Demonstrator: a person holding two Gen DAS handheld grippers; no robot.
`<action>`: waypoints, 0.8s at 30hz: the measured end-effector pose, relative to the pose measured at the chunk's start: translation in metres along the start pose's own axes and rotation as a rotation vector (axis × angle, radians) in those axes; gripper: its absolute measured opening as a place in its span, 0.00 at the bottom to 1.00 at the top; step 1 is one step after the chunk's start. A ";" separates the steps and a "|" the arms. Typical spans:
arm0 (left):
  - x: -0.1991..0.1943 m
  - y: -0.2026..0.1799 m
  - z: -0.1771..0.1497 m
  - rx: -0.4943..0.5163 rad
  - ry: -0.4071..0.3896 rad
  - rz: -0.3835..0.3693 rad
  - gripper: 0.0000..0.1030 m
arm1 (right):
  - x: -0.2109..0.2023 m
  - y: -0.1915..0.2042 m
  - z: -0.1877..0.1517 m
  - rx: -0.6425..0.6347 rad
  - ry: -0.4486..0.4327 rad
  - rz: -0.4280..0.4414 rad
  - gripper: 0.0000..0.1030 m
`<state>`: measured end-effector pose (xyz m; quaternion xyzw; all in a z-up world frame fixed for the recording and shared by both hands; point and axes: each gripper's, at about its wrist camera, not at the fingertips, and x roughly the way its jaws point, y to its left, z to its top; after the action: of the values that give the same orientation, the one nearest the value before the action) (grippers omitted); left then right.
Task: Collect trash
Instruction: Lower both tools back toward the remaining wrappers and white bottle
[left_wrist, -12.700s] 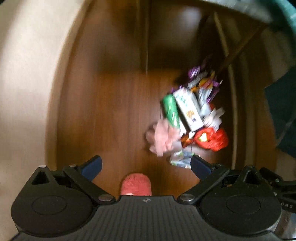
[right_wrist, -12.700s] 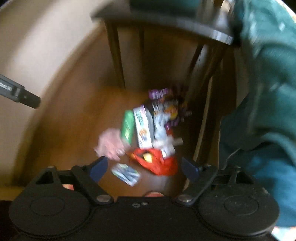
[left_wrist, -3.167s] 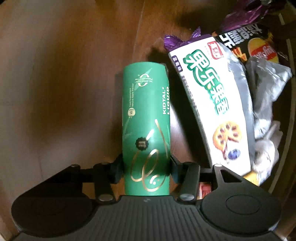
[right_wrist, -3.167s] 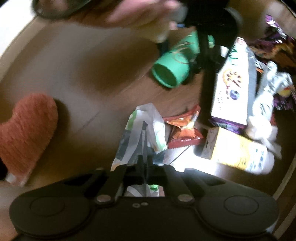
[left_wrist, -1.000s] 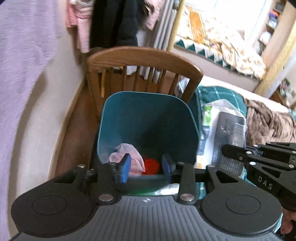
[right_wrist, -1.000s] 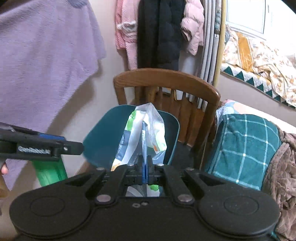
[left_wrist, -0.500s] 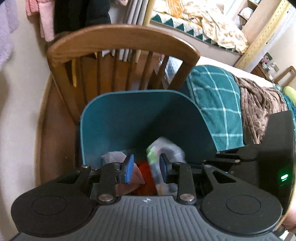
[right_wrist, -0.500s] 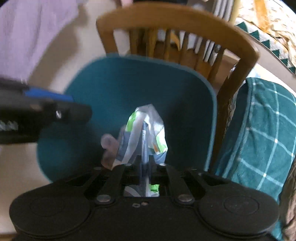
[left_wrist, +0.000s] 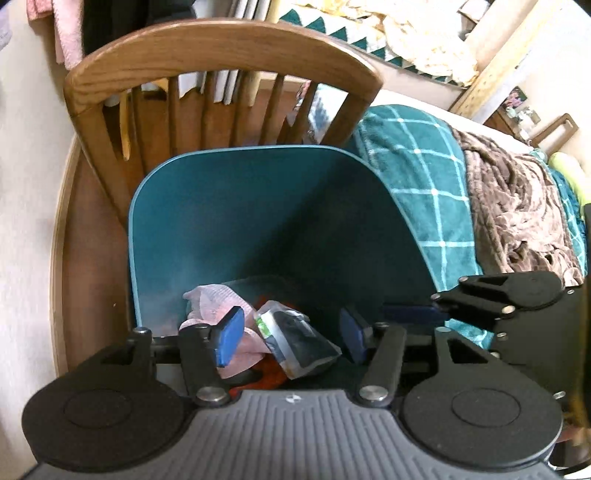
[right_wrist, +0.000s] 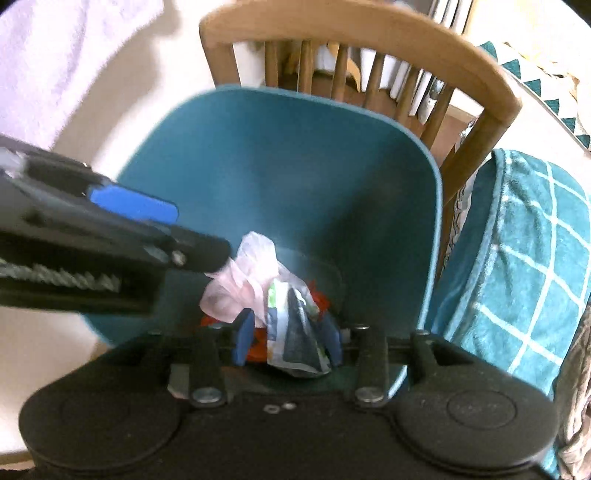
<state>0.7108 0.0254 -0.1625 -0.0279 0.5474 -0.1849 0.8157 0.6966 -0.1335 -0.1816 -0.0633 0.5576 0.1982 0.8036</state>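
The wrapper (left_wrist: 295, 341), a crumpled white, green and dark plastic packet, is lying inside the teal bin (left_wrist: 207, 221), resting on a pink cloth (left_wrist: 210, 301) and on something red (right_wrist: 319, 299) at the bottom. In the right wrist view the wrapper (right_wrist: 295, 339) is sitting between the blue pads of the right hand-held gripper (right_wrist: 287, 338), whose jaws are opening; the pads are standing just beside the packet on either side, and whether they are touching it is hard to tell. The pink cloth (right_wrist: 240, 288) is showing just behind the packet there. The left hand-held gripper (left_wrist: 291, 334) is pointing down into the same bin, its jaws opening too, with nothing clamped between its blue pads; the wrapper and cloth are lying below the gap. Each hand-held gripper is showing in the other's view: the right one (left_wrist: 410, 308) is reaching in from the right edge of the left view, and the left one (right_wrist: 136, 203) is crossing the left side of the right view, somewhat blurred. The bin is standing in front of a wooden chair (left_wrist: 221, 48), whose curved back and spindles are rising behind its rim. To the right, a teal checked blanket (left_wrist: 417, 155) is lying on a bed, with a brown throw (left_wrist: 517, 206) beside it. Clothes (left_wrist: 70, 40) are hanging on the wall behind the chair.
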 end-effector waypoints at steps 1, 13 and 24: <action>-0.003 -0.002 -0.001 0.008 -0.003 0.006 0.55 | -0.006 -0.001 0.001 0.010 -0.014 0.006 0.42; -0.061 -0.050 -0.061 0.024 -0.115 0.074 0.70 | -0.100 -0.024 -0.063 0.068 -0.191 0.094 0.61; -0.107 -0.117 -0.185 -0.210 -0.145 0.167 0.72 | -0.150 -0.054 -0.189 0.014 -0.231 0.178 0.75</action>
<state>0.4767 -0.0191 -0.1125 -0.0808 0.5038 -0.0554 0.8583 0.5085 -0.2808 -0.1201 0.0151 0.4660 0.2709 0.8422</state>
